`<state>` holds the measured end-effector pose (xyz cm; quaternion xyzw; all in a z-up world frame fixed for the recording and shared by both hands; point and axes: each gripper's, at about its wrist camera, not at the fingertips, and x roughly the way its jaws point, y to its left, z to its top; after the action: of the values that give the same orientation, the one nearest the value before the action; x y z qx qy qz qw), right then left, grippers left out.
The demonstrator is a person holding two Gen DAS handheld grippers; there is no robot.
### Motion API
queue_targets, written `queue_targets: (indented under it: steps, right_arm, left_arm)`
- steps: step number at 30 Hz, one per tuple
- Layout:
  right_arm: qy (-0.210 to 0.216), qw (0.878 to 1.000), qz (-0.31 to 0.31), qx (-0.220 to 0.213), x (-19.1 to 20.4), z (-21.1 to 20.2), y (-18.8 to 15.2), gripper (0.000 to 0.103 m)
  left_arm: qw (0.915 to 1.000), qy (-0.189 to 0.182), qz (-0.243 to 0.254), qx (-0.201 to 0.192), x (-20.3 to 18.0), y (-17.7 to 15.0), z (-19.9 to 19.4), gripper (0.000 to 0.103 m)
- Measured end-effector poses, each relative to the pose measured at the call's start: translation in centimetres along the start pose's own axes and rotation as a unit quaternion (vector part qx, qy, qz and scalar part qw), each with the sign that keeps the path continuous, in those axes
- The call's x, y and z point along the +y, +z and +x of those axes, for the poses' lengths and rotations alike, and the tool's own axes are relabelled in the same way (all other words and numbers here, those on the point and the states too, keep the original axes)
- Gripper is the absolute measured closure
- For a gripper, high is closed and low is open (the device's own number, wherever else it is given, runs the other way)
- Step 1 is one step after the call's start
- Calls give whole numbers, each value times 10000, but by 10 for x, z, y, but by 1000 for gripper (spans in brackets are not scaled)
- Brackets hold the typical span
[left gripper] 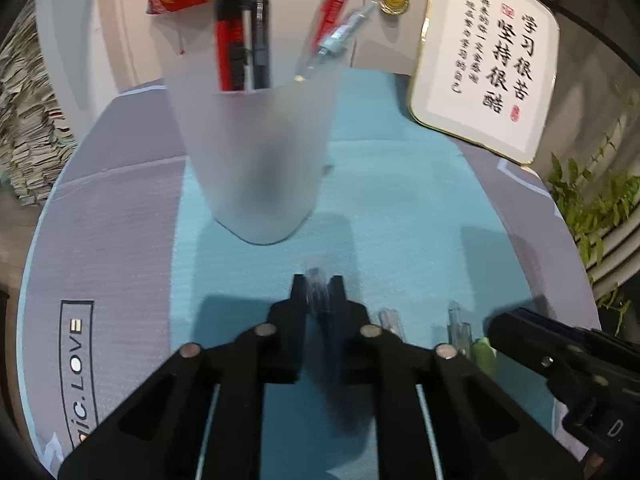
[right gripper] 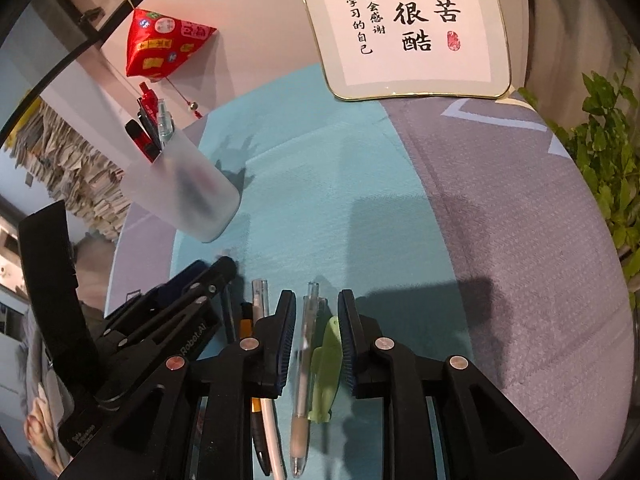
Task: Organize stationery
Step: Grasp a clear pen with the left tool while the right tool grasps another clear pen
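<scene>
While my left gripper (left gripper: 318,292) is clamped on a clear-barrelled pen (left gripper: 316,280), the frosted translucent plastic cup (left gripper: 256,160) stands upright on the teal mat (left gripper: 400,208) just beyond it. Cup contents: red pen (left gripper: 229,52), black pen (left gripper: 260,36), another red pen (left gripper: 334,8), clear pen (left gripper: 340,36), all leaning on the rim. Well right of the cup, my right gripper (right gripper: 316,304) is parted, straddling a clear gel pen (right gripper: 304,356) and green clip-like piece (right gripper: 326,368) without pressing them.
</scene>
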<state>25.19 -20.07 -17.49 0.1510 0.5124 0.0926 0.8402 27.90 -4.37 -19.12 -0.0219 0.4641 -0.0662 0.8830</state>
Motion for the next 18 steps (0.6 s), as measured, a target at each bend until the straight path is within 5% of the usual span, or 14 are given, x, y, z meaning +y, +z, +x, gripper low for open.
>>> queue_targets:
  steps: [13, 18]
  right_arm:
    - [-196, 9990, -236, 311, 14, 20, 4, 77]
    - [-598, 9963, -494, 358, 26, 30, 3, 72]
  left_arm:
    - [9964, -303, -315, -723, 36, -9, -74, 96]
    - [9940, -250, -310, -1023, 40, -11, -94, 96]
